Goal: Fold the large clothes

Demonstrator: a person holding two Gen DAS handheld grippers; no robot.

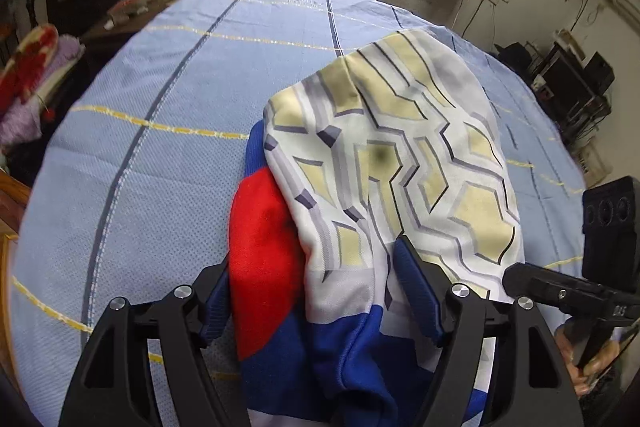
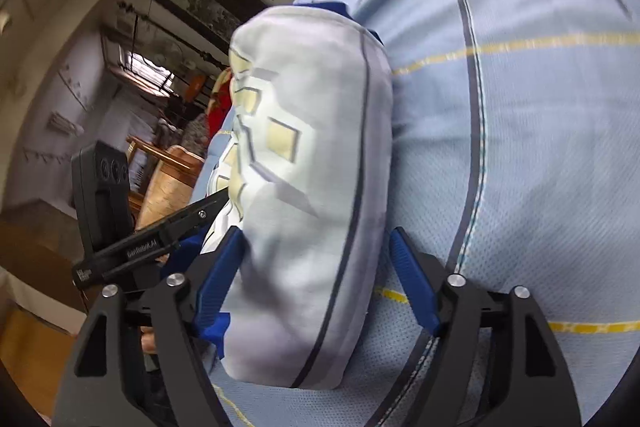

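Fingers of the left gripper (image 1: 316, 283) stand apart with the garment (image 1: 384, 147) bunched between them, not visibly pinched; the right gripper (image 2: 316, 275) is likewise spread around a pale fold. Slack cloth could slip free if either lifts before closing, spoiling the fold. From both grippers the garment runs toward twelve o'clock, lying on the blue checked sheet (image 1: 160, 147) covering the bench.
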